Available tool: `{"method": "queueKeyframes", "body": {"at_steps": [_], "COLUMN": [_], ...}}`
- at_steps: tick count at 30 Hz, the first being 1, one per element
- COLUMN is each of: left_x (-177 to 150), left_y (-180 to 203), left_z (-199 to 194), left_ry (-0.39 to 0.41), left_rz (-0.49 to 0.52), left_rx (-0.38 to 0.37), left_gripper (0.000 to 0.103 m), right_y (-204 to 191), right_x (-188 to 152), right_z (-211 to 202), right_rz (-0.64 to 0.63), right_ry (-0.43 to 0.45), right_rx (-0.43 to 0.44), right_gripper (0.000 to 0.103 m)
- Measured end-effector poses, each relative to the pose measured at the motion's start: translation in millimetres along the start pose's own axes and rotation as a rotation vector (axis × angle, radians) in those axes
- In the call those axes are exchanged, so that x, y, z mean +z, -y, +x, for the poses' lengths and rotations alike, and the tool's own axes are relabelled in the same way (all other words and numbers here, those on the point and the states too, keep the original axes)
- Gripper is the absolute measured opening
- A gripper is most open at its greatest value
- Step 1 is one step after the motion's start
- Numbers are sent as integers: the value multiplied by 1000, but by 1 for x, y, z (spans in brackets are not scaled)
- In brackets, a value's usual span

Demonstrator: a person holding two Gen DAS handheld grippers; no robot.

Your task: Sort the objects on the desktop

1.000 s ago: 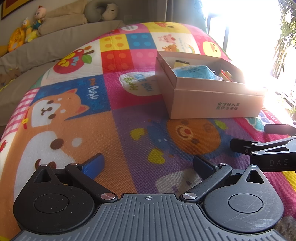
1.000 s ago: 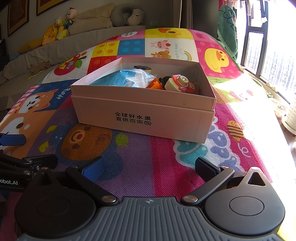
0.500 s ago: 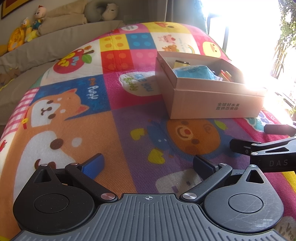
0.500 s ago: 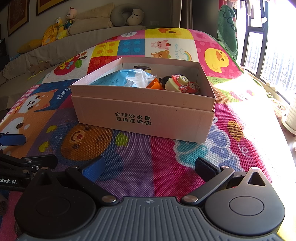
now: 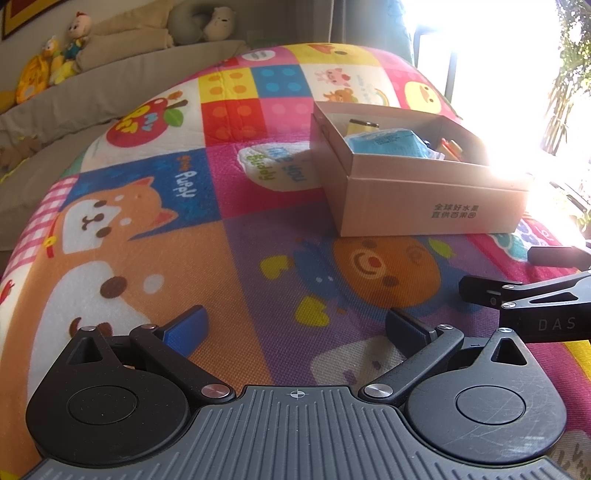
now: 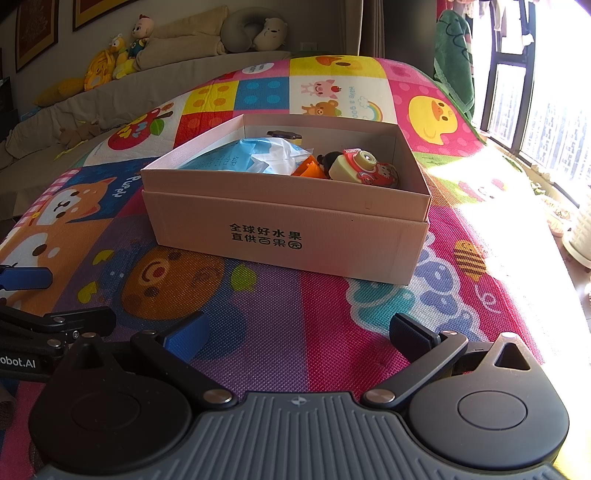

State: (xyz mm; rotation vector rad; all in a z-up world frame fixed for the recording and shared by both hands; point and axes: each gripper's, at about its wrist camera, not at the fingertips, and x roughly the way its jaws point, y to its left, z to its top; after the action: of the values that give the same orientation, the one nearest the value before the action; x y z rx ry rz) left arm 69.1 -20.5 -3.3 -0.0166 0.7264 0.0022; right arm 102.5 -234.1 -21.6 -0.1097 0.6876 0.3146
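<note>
While sunlight floods in from the window at the right, two handheld grippers hover low over a brightly patterned children's play mat (image 6: 280, 332), both with their tongs spread wide and nothing between them. The left gripper (image 5: 295, 328) faces a patch of the mat printed with an orange cartoon face, its blue-padded finger and dark finger well apart; the right gripper (image 6: 297, 332) points straight at a beige cardboard box (image 6: 288, 225) that sits on the mat ahead of it, and its tongs are equally wide. Each tool shows at the edge of the other's view, the two side by side and apart. The open-topped box, printed with dark Chinese characters on its near wall, holds the sorted items: a light-blue plastic packet (image 6: 255, 158) fills the left half, an orange piece (image 6: 308, 170) lies just beside it, and a cream-and-red toy camera (image 6: 360, 166) rests toward the right, touching a small dark-haired figure (image 6: 327, 160). At the back wall of the box stands a yellow item with a dark top (image 6: 286, 136), partly hidden behind the packet. In the left wrist view the box lies to the right, its far corner washed out by glare. Beyond the mat, plush toys (image 6: 118, 61) and a grey neck pillow (image 6: 255, 31) line a beige sofa (image 6: 110, 99).
</note>
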Motion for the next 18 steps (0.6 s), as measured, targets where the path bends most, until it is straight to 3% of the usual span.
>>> {"method": "queueKeyframes", "body": {"at_steps": [18], "left_x": [0], "left_y": [-2], "left_z": [1], "left_ry": [0], "left_rz": [3], "left_rx": [4], "left_gripper": [103], "right_y": [0], "right_x": [0], "right_z": [1], "right_rz": [0], "right_ry": [0], "right_rx": [0], "right_gripper": [103]}}
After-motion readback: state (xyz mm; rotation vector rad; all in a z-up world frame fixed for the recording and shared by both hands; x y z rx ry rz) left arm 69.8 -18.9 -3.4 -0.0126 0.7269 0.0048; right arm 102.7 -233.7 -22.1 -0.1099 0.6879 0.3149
